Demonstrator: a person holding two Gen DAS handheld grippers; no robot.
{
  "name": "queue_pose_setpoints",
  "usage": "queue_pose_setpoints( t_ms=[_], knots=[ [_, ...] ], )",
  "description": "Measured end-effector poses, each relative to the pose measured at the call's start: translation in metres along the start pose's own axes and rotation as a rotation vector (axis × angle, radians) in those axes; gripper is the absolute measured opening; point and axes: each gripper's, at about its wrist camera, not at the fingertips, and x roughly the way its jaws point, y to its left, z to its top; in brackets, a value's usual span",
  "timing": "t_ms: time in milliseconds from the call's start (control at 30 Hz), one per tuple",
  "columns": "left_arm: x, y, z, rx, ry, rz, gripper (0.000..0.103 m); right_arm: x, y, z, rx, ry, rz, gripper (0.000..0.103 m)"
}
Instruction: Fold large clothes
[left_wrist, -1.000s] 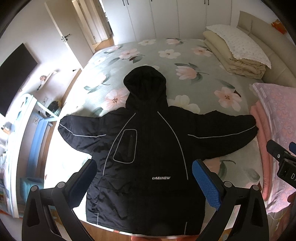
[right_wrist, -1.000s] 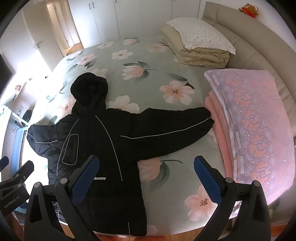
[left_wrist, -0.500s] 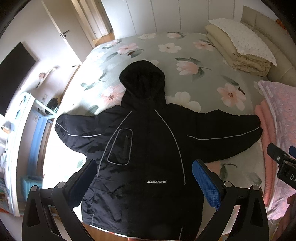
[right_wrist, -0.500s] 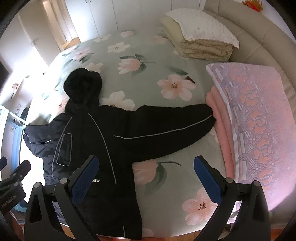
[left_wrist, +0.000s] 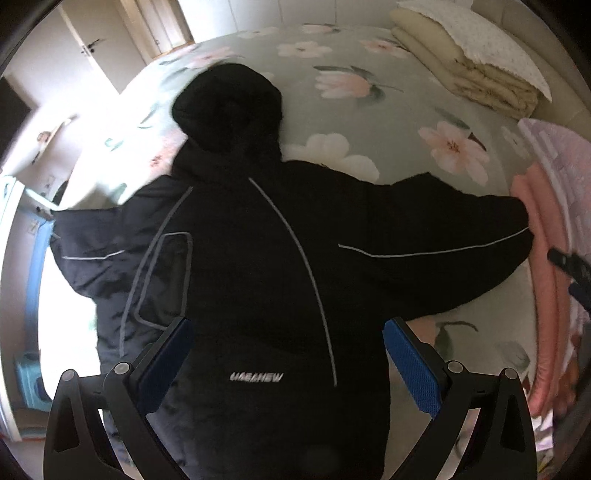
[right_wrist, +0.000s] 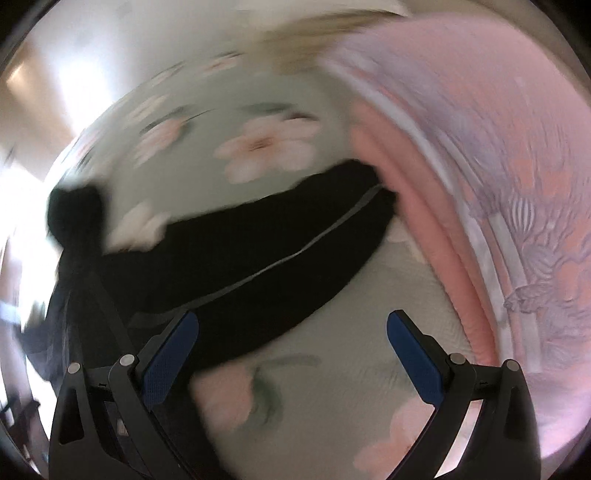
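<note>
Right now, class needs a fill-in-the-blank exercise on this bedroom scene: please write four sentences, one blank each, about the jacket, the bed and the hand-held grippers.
1. The jacket spread on the bed is ____ in colour.
2. The bedsheet is printed with ____.
3. The end of the jacket's sleeve touches the folded ____ blanket.
4. The fingers of the left hand-held gripper and the right hand-held gripper are ____, holding nothing.

Missing words: black; flowers; pink; open

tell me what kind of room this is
Most likely a bedroom: a black jacket is spread on a bed with a floral sheet, folded bedding stacked at its far end, and a door behind.
</note>
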Motion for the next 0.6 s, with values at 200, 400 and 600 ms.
queue_pose_setpoints(
  t_ms=[200,400,600],
  knots=[
    [0.055,-0.029,0.016,0.058,-0.054,-0.016,0.102,0.107,-0.075,0.041,0.262,-0.042,0.005,0.100],
    [0.102,-0.052,0.031,0.109,-0.073,-0.047,0.102,0.172,-0.112,0.060,0.417,-0.063,0.030,0.096],
    [0.134,-0.077,0.039,0.142,-0.089,-0.065,0.102,0.195,-0.105,0.071,0.346,-0.134,0.021,0.093]
  ],
)
